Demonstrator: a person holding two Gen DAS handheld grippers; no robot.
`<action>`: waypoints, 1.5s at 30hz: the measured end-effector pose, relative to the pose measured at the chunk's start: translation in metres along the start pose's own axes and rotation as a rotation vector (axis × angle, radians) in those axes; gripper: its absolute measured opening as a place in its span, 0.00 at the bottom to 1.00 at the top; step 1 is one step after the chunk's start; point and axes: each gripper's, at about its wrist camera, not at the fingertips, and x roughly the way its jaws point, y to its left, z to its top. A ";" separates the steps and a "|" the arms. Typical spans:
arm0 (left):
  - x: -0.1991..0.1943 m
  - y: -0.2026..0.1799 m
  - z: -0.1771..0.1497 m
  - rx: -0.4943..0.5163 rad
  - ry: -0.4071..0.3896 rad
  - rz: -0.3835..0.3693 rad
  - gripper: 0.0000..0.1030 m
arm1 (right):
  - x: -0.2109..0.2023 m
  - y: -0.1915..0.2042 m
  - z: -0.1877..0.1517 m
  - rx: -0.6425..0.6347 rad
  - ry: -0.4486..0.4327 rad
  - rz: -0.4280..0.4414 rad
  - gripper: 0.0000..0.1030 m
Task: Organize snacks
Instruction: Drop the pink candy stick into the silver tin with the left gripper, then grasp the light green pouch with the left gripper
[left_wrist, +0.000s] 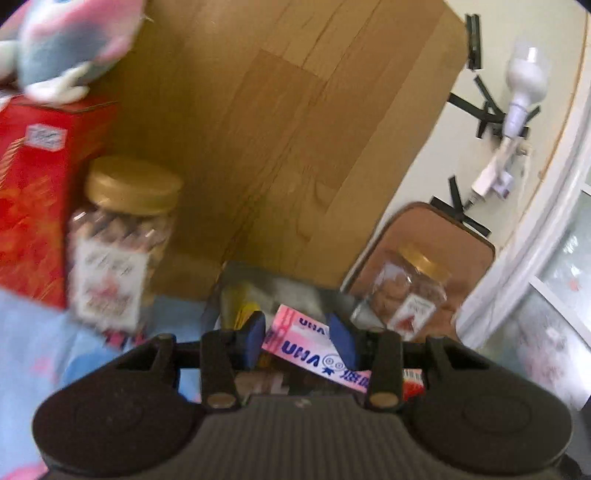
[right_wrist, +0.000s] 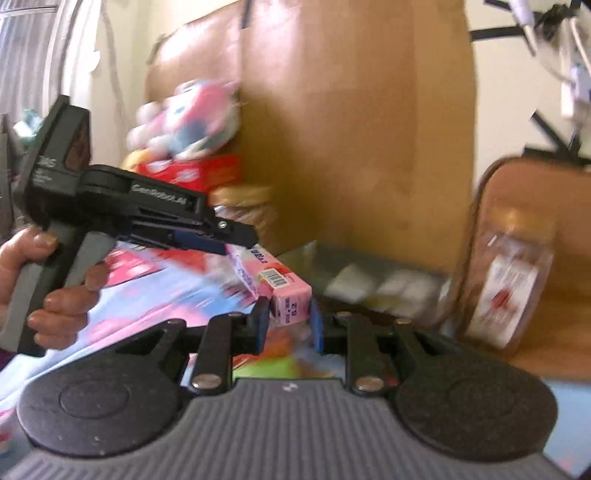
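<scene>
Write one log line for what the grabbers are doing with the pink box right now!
left gripper: shut on pink snack box | right gripper: shut on same box's other end | clear bin: behind | motion blur

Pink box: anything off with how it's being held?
Yes. Both tongs clamp the same pink box: the left tongs on its upper end, the right tongs on its lower end. It hangs tilted in the air, above a clear container.

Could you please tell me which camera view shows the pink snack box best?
The right wrist view: the pink rectangular cardboard snack box shows two faces and its barcode, held by both tongs. The left wrist view shows only its printed pink face between the left tongs' blue pads.
</scene>
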 end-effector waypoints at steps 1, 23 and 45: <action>0.010 0.000 0.003 -0.006 0.004 0.002 0.37 | 0.011 -0.013 0.006 0.007 0.003 -0.026 0.25; 0.025 0.050 -0.075 -0.112 0.152 0.080 0.52 | 0.003 -0.109 -0.062 0.445 0.161 -0.089 0.40; -0.122 0.043 -0.123 -0.115 0.115 -0.003 0.41 | -0.080 -0.010 -0.081 0.338 0.101 0.105 0.41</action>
